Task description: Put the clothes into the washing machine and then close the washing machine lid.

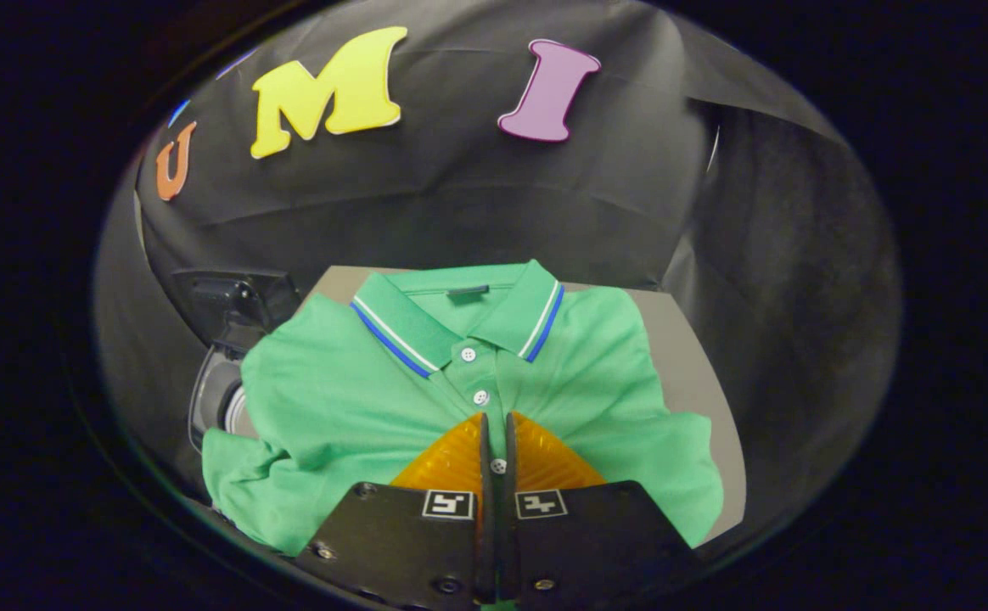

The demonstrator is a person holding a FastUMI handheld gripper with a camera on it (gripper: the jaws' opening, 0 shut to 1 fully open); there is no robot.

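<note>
On a grey tabletop [698, 356] inside the booth, a bright green knit polo shirt with a blue-and-white striped collar and white buttons [358, 399] is lying face up, collar pointing away from the gripper [495, 424]. The gripper is sitting over the shirt's button placket w/ its two fingers [451, 458] drawn nearly together, leaving just a thin slit; a white button and a sliver of green fabric are showing through that slit. Whether the fingers are actually pinching cloth or merely resting on top can't be told from this angle. Just beyond the shirt's sleeve, on the side of the dark lid, a small dark-lidded washing machine w/ a pale round opening [222, 373] is standing w/ its lid raised, the sleeve partly draping toward it. The step in hand is apparently the pickup of the shirt, i.e. the task is barely underway. Next move is likely calling for a firm bunch of fabric, a lift clear of the table, then a carry over to the open drum.
</note>
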